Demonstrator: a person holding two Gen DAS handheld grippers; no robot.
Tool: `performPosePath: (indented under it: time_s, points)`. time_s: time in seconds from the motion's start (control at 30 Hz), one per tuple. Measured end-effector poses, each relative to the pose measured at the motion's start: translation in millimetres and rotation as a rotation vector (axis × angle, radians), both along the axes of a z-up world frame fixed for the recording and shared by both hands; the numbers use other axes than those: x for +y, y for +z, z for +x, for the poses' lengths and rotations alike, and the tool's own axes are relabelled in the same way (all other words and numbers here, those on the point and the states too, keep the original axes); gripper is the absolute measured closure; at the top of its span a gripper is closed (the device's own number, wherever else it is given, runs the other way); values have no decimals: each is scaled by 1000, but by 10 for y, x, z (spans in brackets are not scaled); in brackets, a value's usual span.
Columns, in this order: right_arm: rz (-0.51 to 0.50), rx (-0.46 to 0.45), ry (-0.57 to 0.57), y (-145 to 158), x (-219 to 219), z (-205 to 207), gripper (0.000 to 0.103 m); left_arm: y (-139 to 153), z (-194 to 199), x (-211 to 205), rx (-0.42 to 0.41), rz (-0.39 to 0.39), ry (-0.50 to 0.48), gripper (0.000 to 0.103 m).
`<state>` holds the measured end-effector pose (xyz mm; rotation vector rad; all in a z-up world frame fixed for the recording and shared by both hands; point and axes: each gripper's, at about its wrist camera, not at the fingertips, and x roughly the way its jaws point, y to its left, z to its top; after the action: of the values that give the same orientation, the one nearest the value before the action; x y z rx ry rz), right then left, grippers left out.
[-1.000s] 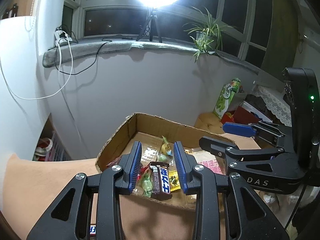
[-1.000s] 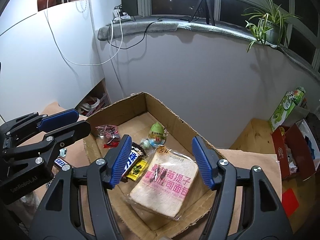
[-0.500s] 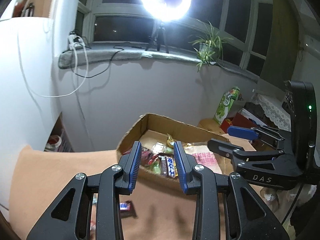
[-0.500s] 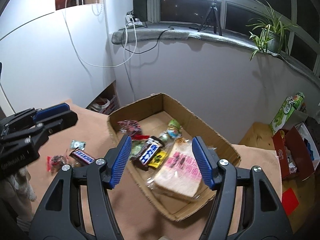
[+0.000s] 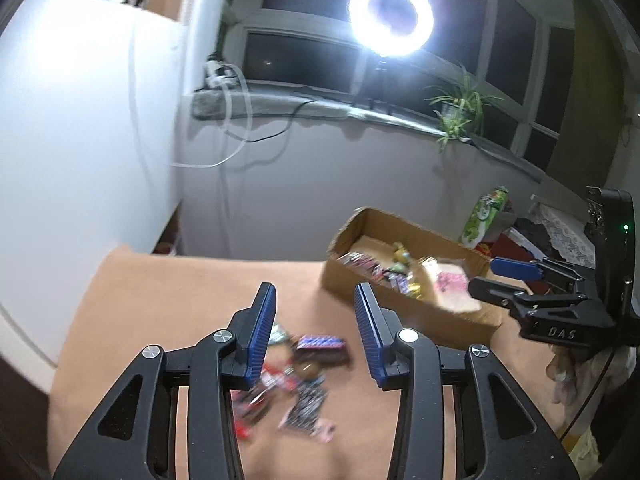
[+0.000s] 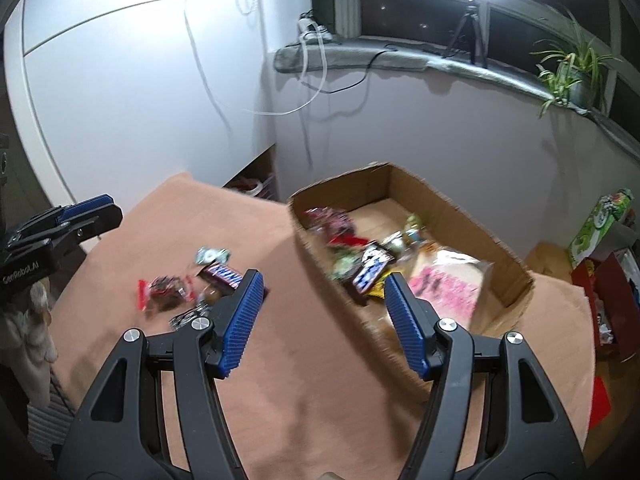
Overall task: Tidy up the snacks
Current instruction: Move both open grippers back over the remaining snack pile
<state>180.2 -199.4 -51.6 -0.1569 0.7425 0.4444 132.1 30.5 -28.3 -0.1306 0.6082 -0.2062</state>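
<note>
A cardboard box [image 6: 464,220] on the brown table holds several snacks, among them a pink bread bag [image 6: 452,288] and a dark chocolate bar [image 6: 370,268]; the box also shows in the left wrist view [image 5: 404,308]. Loose snacks lie on the table left of the box: a Snickers bar [image 6: 222,274], a red packet [image 6: 164,294] and a green candy [image 6: 212,256]. My left gripper [image 5: 316,332] is open and empty above this pile, with the Snickers bar [image 5: 322,346] between its fingers in view. My right gripper [image 6: 322,312] is open and empty above the table by the box's near wall.
The brown table [image 6: 300,400] ends at a white wall and a shelf gap at the back. A green carton [image 6: 600,224] and a red box [image 6: 612,300] stand at the right. A ring light [image 5: 390,16] and a plant [image 5: 460,108] are on the window sill.
Both grippers have pulled back from over the box and swung left. The left one, which had let a dark bar go in the box, now hangs over the loose pile on the table.
</note>
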Motion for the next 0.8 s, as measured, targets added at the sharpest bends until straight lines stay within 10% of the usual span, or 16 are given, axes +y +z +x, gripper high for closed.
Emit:
performPosePath:
  time_s: [0.47,0.8]
  points:
    - [-20,159,142,-604,663,-198,37,-452,-332,626,112,-37,106,64]
    - [60,364,155,-985,966,-15,37,-661,-143,462,167,1,-9,56]
